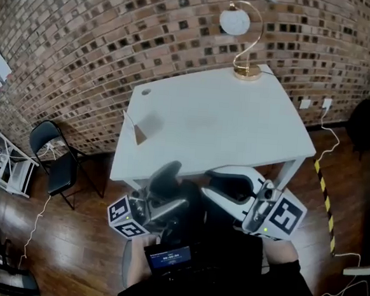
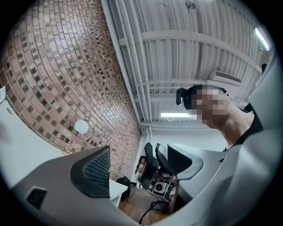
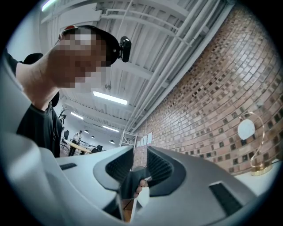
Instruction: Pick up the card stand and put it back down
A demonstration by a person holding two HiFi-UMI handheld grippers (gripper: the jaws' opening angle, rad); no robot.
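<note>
A small card stand [image 1: 138,131], a thin pale upright panel with a tan wedge-shaped face, stands near the left edge of the smooth white rectangular worktop [image 1: 225,122]. Its long edge runs roughly along that left edge, and its tan face points toward the person. A soft shadow lies on the worktop just beside it. At the far edge stands a lamp [image 1: 243,27] with a gold wire curl and a round white globe.

Both tools hang off the worktop's near side, well apart from the stand. The grey left hand-held gripper [image 1: 166,190] has its ribbed dark pads wide apart and holds nothing. The white right hand-held gripper [image 1: 225,187] is partly open and also empty.
</note>
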